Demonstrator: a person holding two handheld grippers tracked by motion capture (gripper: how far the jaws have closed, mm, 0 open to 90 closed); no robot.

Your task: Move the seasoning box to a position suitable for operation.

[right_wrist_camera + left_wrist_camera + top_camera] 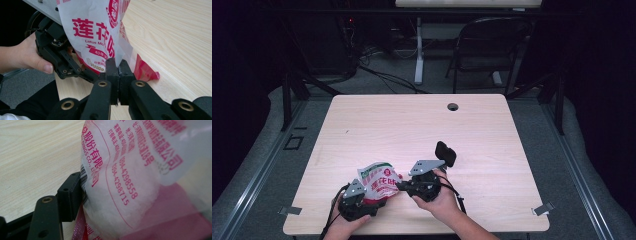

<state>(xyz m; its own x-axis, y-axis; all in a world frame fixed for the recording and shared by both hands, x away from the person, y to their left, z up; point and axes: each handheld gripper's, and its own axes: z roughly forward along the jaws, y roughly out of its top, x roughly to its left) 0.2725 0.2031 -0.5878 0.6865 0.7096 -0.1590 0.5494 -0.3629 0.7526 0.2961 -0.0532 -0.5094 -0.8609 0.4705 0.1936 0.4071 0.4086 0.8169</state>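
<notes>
One bag (pixel 379 184), white with red print, at the near edge of the table (pixel 412 125), held up between two grippers. Right gripper (pixel 117 65): jaws pinched tight on the bag's edge. Left gripper (pixel 357 199): jaws wide around the bag's body, one pad against it. One black object (pixel 445 153) just beyond.

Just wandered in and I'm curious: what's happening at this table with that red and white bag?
A person holds a two-jaw gripper in each hand. The left gripper grips the body of the red and white bag, and the right gripper is pinched shut on a thin edge of it. The bag sits near the front edge of the wooden table.
</notes>
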